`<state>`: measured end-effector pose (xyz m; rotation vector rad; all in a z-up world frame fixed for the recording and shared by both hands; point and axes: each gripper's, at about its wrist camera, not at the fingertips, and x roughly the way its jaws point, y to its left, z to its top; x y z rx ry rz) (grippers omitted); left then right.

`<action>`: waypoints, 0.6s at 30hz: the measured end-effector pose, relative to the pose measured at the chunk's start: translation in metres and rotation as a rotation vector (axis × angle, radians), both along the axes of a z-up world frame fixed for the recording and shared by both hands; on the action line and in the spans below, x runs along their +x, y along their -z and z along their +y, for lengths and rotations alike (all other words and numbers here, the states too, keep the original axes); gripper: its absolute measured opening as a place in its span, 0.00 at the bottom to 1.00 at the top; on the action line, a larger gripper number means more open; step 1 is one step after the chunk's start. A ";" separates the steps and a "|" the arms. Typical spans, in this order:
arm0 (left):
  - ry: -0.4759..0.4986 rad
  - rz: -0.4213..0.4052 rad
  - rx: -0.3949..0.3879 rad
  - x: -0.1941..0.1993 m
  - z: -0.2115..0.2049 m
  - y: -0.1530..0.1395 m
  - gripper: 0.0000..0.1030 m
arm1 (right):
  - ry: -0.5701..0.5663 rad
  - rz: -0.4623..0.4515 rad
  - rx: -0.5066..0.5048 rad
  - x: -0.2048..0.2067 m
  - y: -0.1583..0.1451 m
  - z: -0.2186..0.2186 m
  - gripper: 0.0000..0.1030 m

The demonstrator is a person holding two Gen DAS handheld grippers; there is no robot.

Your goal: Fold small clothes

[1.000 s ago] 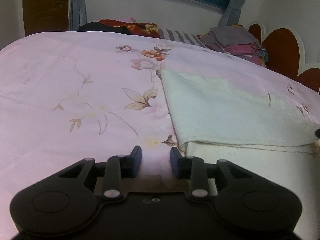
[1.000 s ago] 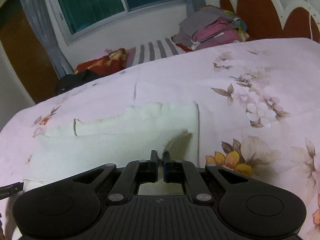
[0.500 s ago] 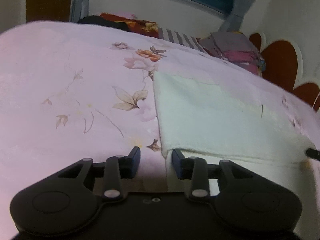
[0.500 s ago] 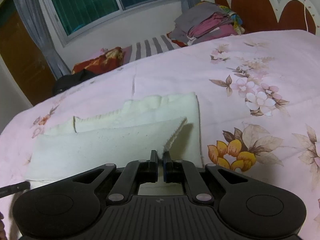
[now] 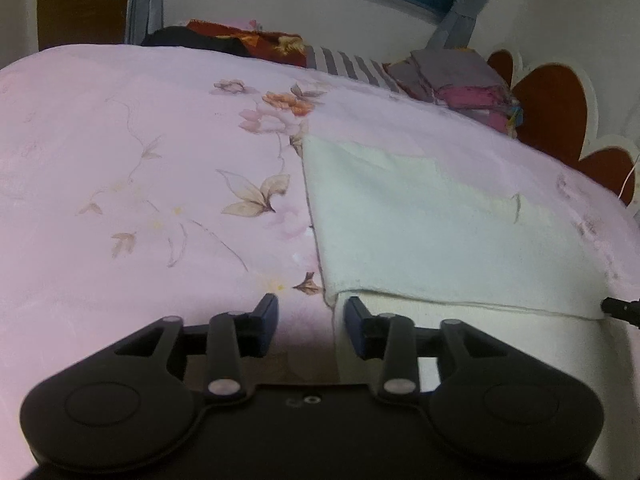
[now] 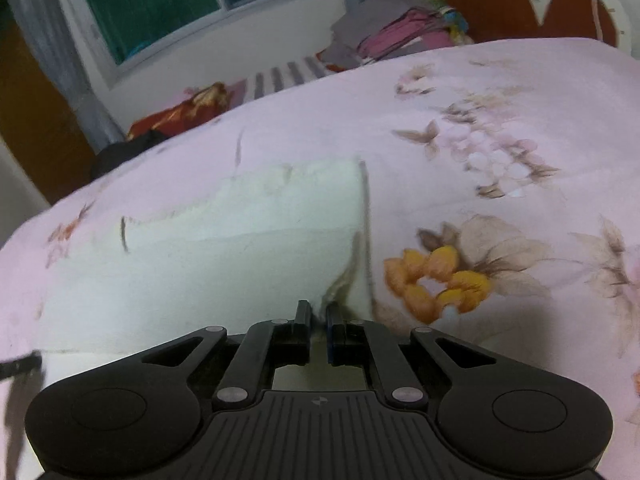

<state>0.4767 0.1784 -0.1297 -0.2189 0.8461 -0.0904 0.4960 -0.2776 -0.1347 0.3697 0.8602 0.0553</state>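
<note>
Two tools: right tool (image 6: 318,316) pinches the cream knit cloth's (image 6: 224,264) corner, left tool (image 5: 311,316) gapes empty nearby; a slipping pinch could undo the fold.

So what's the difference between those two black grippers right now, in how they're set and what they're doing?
The left gripper is open, with a wide gap and nothing between its fingers; the right gripper is shut on a corner of the cream cloth.
The left gripper is at the cloth's left corner, its fingers either side of the edge; the right gripper lifts its corner off the pink floral bedsheet.
Both are black, two-fingered, and point across the bed.
</note>
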 end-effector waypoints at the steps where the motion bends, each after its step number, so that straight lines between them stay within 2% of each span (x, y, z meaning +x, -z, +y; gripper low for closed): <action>1: -0.004 -0.043 0.001 -0.007 0.002 -0.006 0.41 | 0.021 -0.024 -0.014 -0.006 -0.007 -0.004 0.22; 2: 0.002 -0.084 0.002 -0.012 0.002 -0.013 0.41 | 0.041 -0.060 -0.029 -0.012 -0.015 -0.008 0.34; 4: 0.029 -0.130 -0.024 -0.011 -0.004 -0.022 0.41 | 0.039 -0.105 -0.016 -0.015 -0.023 -0.013 0.34; 5: 0.066 -0.143 -0.045 -0.004 -0.013 -0.024 0.41 | 0.030 -0.097 -0.009 -0.010 -0.022 -0.014 0.33; 7: 0.127 -0.138 -0.028 0.014 -0.036 -0.021 0.41 | -0.005 -0.073 -0.008 0.003 -0.017 -0.009 0.33; 9: 0.165 -0.119 -0.016 0.033 -0.053 -0.011 0.41 | -0.050 -0.073 -0.032 0.015 -0.011 0.002 0.27; 11: 0.181 -0.077 -0.002 0.049 -0.065 0.003 0.42 | -0.086 -0.044 -0.070 0.028 -0.001 0.012 0.24; 14: 0.185 -0.036 0.035 0.057 -0.067 0.007 0.41 | -0.032 0.005 -0.144 0.041 0.011 0.007 0.24; 16: 0.190 -0.054 0.044 0.061 -0.067 -0.001 0.47 | -0.018 -0.020 -0.097 0.040 0.006 -0.004 0.24; 18: 0.190 -0.078 0.036 0.074 -0.064 -0.003 0.52 | -0.058 -0.067 -0.111 0.043 -0.001 -0.002 0.24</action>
